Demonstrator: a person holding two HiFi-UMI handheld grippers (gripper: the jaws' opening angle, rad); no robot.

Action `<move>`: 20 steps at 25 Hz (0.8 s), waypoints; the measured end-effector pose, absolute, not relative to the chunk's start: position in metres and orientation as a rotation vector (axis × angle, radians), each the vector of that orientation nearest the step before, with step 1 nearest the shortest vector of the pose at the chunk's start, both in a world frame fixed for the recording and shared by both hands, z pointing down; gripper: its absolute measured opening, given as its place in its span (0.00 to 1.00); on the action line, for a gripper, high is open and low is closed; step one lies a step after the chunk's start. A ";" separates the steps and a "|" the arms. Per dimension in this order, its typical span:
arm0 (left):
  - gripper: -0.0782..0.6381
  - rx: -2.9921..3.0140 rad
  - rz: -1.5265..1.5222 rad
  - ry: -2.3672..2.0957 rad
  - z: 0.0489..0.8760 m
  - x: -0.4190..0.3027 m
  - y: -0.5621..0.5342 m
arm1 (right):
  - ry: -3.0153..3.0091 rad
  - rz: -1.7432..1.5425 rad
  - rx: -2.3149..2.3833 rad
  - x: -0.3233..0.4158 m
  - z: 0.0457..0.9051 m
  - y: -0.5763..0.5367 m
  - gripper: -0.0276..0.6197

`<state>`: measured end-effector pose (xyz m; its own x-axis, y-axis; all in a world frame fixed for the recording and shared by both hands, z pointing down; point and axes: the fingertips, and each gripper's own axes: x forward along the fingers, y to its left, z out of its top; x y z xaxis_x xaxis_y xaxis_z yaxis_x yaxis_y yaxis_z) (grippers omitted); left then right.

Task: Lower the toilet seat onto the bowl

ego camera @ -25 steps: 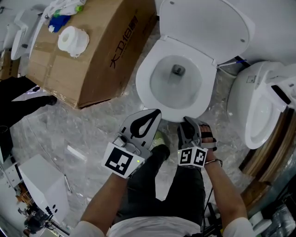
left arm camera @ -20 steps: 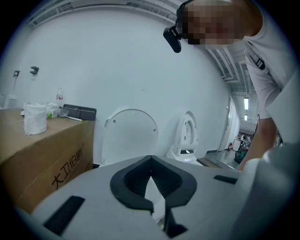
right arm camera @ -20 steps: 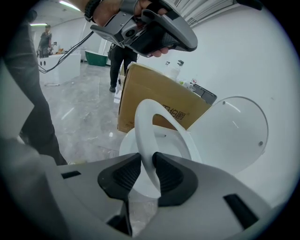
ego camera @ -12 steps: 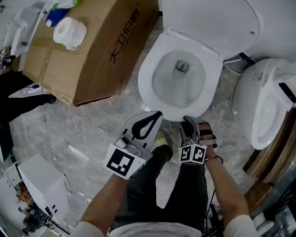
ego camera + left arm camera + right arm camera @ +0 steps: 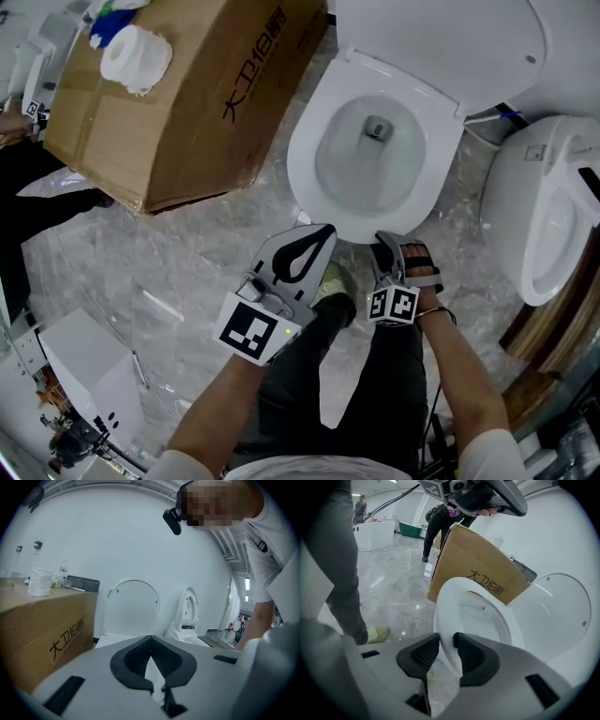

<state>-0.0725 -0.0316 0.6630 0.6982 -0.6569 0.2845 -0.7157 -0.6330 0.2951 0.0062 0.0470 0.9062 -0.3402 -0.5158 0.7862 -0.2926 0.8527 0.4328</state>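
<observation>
Two toilets (image 5: 305,178), perhaps a third, one cardboard box (image 5: 187,103), one paper roll (image 5: 136,58).

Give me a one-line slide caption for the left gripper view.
Left tool, jaws closed on nothing, points toward the raised toilet lid, cardboard box alongside.

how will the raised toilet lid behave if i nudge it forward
The lid looks like a rigid moulded shell, so it should swing as one piece, not flex. It stands up behind the seat, apparently hinged there, so past upright it would probably fall and slap down. Its glossy surface may be slippery to grip.
</observation>
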 end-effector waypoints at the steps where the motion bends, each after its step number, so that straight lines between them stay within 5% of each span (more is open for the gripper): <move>1: 0.12 2.522 0.211 -1.069 0.664 -0.073 -0.032 | -1.945 -0.258 0.586 0.006 0.911 0.048 0.24; 20: 0.12 2.500 0.224 -1.074 0.683 -0.080 -0.034 | -1.926 -0.125 0.535 0.007 0.951 0.050 0.25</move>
<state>-0.0797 -0.0335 0.6834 0.6905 -0.6578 0.3010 -0.7232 -0.6201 0.3040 0.0068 0.0497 0.9515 -0.3178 -0.4208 0.8497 -0.3076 0.8934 0.3274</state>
